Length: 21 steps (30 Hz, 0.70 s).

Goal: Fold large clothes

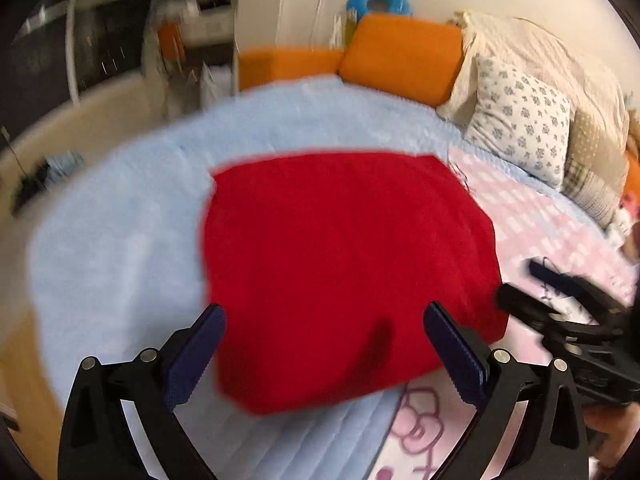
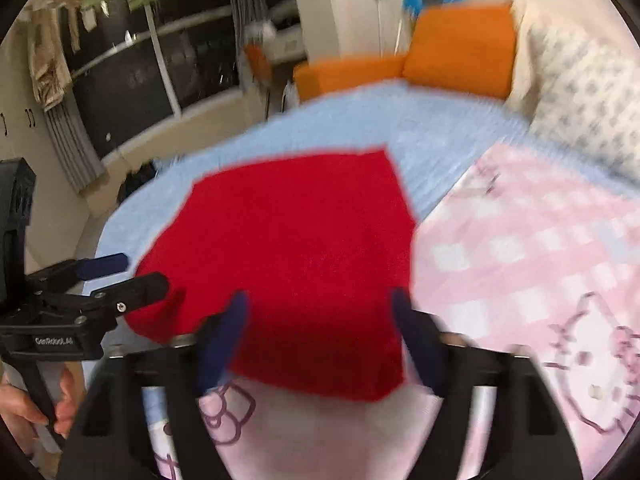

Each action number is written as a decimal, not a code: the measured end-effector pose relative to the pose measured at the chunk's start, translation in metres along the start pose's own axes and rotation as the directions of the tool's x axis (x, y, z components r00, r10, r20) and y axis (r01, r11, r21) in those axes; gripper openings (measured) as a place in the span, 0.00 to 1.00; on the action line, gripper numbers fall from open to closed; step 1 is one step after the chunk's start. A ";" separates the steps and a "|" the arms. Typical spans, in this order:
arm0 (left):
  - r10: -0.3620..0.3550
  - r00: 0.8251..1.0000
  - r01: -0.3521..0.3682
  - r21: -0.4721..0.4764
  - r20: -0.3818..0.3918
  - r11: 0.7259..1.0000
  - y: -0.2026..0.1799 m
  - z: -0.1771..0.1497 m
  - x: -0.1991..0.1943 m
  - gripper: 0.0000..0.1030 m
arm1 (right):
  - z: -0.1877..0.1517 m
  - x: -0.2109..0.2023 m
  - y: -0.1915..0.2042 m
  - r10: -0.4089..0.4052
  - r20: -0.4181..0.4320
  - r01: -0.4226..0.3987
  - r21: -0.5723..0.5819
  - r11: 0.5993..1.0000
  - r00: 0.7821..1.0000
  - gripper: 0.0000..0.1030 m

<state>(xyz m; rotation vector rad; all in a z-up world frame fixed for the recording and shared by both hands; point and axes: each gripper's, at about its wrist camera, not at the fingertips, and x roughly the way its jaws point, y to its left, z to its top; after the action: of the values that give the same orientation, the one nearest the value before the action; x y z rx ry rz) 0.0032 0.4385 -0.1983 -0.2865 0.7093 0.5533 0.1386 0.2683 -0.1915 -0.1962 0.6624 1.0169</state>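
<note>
Red garment (image 1: 340,272) lies folded into compact block on blue sheet (image 1: 120,240), near edge overlapping pink blanket (image 2: 520,248). Your L gripper (image 1: 324,356) hovers over garment's near edge, fingers wide apart, nothing btwn pads, no contact seen. Your R gripper (image 2: 320,344) also over near edge, fingers spread wide, empty; view blurred. R gripper sits just right of garment in L view. Orange cushion (image 1: 404,56) well beyond garment's far side; patterned pillow (image 1: 520,120) far-right of it.
</note>
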 end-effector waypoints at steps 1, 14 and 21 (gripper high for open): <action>0.028 0.999 -0.029 0.020 0.037 0.999 -0.004 -0.004 -0.014 0.97 | -0.005 -0.020 0.005 -0.023 0.053 0.025 -0.025 0.999 0.998 0.79; 0.177 0.954 -0.193 0.043 0.240 0.980 -0.033 -0.070 -0.110 0.97 | -0.055 -0.124 0.047 -0.066 0.208 0.109 -0.204 0.973 0.976 0.95; 0.188 0.959 -0.186 -0.030 0.211 0.982 -0.019 -0.100 -0.110 0.97 | -0.091 -0.125 0.053 -0.086 0.212 0.128 -0.194 0.973 0.973 0.95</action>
<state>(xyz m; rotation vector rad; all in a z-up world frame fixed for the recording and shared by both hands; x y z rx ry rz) -0.1083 0.3382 -0.1948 -0.1663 0.5278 0.7560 0.0125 0.1654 -0.1816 -0.3032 0.3561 0.9857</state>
